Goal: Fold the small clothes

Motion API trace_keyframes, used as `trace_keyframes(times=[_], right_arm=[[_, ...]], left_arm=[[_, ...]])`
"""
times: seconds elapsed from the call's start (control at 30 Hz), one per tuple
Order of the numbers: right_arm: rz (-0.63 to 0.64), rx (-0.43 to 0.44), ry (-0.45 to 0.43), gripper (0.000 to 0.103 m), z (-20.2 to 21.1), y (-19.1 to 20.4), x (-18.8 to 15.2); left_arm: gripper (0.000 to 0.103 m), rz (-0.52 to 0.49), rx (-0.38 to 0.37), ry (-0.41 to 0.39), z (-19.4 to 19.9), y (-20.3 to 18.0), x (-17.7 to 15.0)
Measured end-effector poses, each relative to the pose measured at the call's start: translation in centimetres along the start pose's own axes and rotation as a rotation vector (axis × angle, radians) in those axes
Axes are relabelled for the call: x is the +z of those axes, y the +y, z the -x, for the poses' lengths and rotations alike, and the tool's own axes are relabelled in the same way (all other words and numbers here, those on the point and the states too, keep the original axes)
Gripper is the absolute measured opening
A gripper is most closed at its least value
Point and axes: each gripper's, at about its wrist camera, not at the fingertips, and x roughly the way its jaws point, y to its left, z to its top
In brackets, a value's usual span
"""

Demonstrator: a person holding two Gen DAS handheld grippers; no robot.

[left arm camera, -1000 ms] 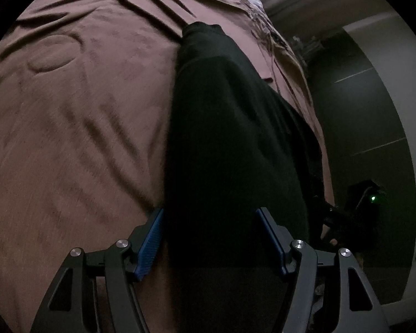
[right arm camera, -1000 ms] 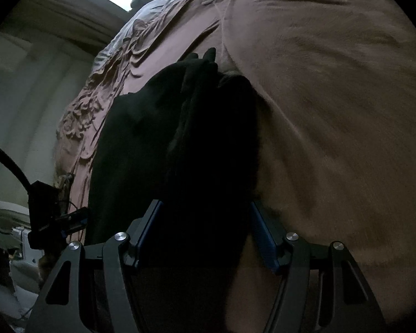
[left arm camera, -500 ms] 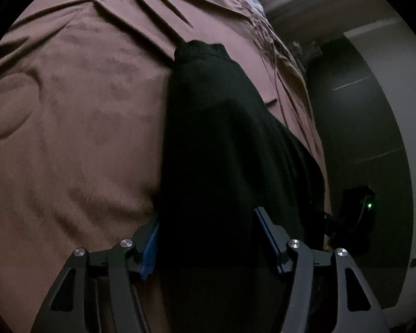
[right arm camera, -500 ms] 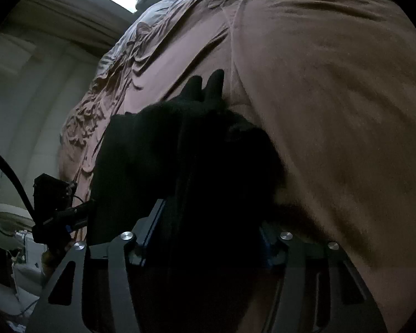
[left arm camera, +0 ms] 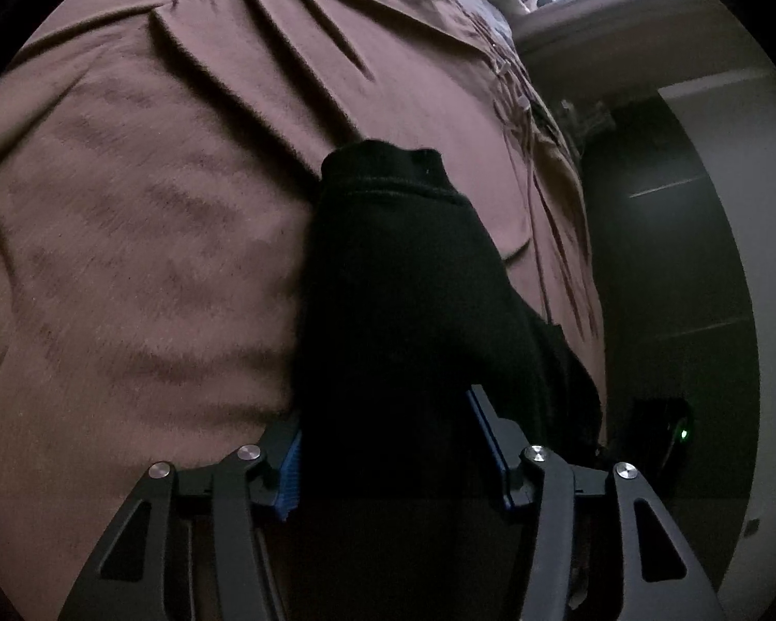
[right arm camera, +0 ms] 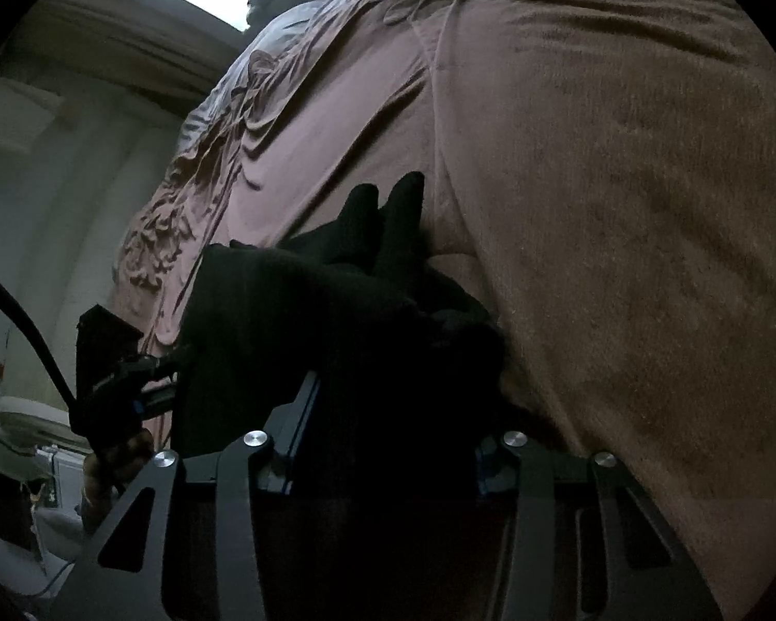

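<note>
Both tongs, left tongs (left arm camera: 390,453) and right tongs (right arm camera: 388,432), straddle the black knitted garment (left arm camera: 403,279) with blue pads spread apart; whether cloth is pinched, I cannot tell; it lies mid-frame on the brown velvety bedspread (left arm camera: 145,238); seemingly mid-fold; next, lay the edge flat.

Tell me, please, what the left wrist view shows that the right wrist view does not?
Only the left wrist view shows the garment's ribbed hem, a small green light and the left gripper's own fingers. Only the right wrist view shows the garment's bunched far end, the right gripper, and the other handheld unit with its cable. Both show the black garment between the jaws, lying on the brown bedspread.
</note>
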Motion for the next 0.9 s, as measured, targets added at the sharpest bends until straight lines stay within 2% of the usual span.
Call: trace_keyframes(times=[0.13, 0.2, 0.27, 0.37, 0.53, 0.9], right_arm=[[0.011, -0.005, 0.005, 0.044, -0.5, 0.3, 0.5], [0.030, -0.016, 0.003, 0.036, -0.8, 0.6, 0.8], [0.048, -0.032, 0.012, 0.026, -1.1, 1.0, 0.8], [0.097, -0.069, 0.002, 0.018, -0.6, 2.5, 0.7], [0.158, -0.102, -0.053, 0.016, 1.2, 5.1, -0.1], [0.241, -0.104, -0.167, 0.016, 6.8, 9.8, -3.6]], left_arm=[[0.053, 0.001, -0.010, -0.007, -0.8, -0.1, 0.6], [0.045, -0.014, 0.004, -0.008, -1.0, -0.5, 0.9], [0.033, -0.028, 0.007, -0.012, -1.1, -1.0, 1.2], [0.024, -0.050, 0.003, -0.047, 0.0, -1.8, 0.7], [0.019, -0.096, 0.002, -0.083, 1.9, -3.5, -0.1], [0.018, -0.188, -0.048, -0.191, 8.5, -7.8, -3.5]])
